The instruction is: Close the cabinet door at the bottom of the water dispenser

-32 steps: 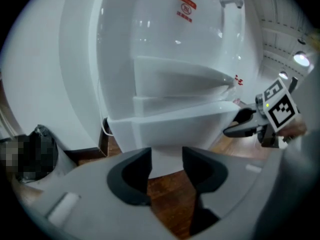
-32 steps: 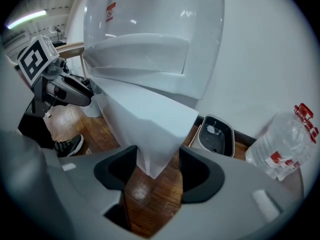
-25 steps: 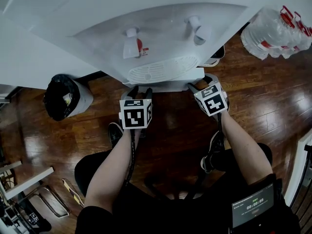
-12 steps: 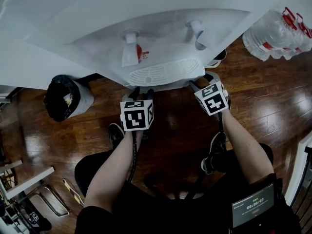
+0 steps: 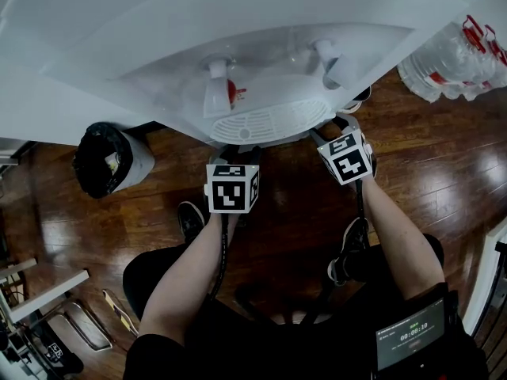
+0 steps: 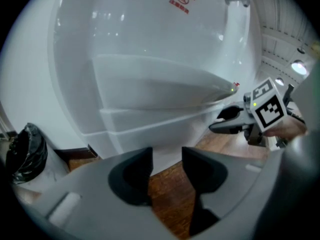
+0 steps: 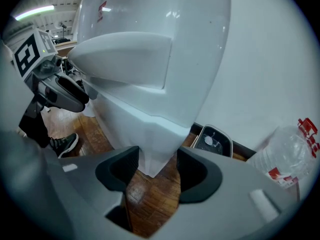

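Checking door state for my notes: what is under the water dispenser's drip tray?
The white lower cabinet, standing on the wood floor. In the head view the drip tray covers it. Whether its door is shut cannot be told.

The left gripper point(image 5: 240, 155) now sits a little nearer the right gripper point(image 5: 331, 131) and closer under the water dispenser point(image 5: 261, 121). The right gripper's jaws have just been closing slightly; they stand apart, gripping nothing, the dispenser's lower corner beyond the gap.
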`<state>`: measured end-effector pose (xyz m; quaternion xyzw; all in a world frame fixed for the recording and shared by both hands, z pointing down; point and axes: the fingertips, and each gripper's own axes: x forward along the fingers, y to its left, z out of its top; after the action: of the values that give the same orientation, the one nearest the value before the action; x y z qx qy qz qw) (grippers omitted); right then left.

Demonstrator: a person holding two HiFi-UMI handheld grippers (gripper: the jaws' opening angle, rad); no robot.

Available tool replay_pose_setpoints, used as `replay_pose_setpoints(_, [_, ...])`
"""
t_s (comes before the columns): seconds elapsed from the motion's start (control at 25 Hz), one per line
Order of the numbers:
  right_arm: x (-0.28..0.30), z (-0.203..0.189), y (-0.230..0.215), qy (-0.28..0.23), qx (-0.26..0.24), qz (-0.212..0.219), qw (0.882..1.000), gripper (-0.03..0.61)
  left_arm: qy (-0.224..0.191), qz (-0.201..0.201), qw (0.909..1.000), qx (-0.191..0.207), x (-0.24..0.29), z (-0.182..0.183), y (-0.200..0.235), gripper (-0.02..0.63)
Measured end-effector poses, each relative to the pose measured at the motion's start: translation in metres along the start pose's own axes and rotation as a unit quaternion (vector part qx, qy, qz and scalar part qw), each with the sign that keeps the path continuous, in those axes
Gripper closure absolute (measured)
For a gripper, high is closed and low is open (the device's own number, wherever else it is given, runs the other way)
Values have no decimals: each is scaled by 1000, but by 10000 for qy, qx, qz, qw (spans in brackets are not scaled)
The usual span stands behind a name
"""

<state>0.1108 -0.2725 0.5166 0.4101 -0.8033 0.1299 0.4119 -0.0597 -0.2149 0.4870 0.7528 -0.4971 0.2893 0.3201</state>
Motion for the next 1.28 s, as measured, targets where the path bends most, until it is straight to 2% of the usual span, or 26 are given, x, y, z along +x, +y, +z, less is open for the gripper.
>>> replay_pose_setpoints(0.36, [3,8,-2,-1,0,1,10000,336,81,-19,10000,-3,4,1,0,411])
replay_pose_setpoints(0.48, [1,4,-1,228,108,32,9997,337,307,-551,9973,-381,4,-3,-19,411])
replay_pose_setpoints(0.56, [-5,1,1,340,293,65,9990,339,410,-1081,9907,-721,-3,-2,-45,411])
replay_pose_setpoints(0.6, [-9,-1,4,377,336,93,9987,340,401,-1289,9879,-758,-8,2,-58,411])
replay_pose_setpoints(0.68, [-20,-5,11,395,390,164,9983,439,274,-1574,9857,-544,-21,13,-82,411])
replay_pose_setpoints(0.76, [-38,-1,20,249,648,230,9973,464,50,-1772,9837,-289,-36,26,-100,413])
replay_pose_setpoints(0.88, [-65,12,29,-222,1220,334,9917,505,-361,-1966,9792,-346,-58,45,-114,447])
replay_pose_setpoints(1.04, [-108,38,46,-919,1693,422,9804,531,-888,-1860,9776,-425,-81,55,-118,496])
replay_pose_setpoints(1.12, [-132,46,62,-1180,1664,446,9780,537,-1100,-1760,9775,-366,-95,51,-118,516])
replay_pose_setpoints(1.2, [-153,52,82,-1414,1583,499,9759,556,-1236,-1721,9766,-357,-111,42,-117,586])
replay_pose_setpoints(1.28, [-170,54,101,-1603,1616,570,9721,568,-1320,-1710,9756,-385,-125,31,-118,594])
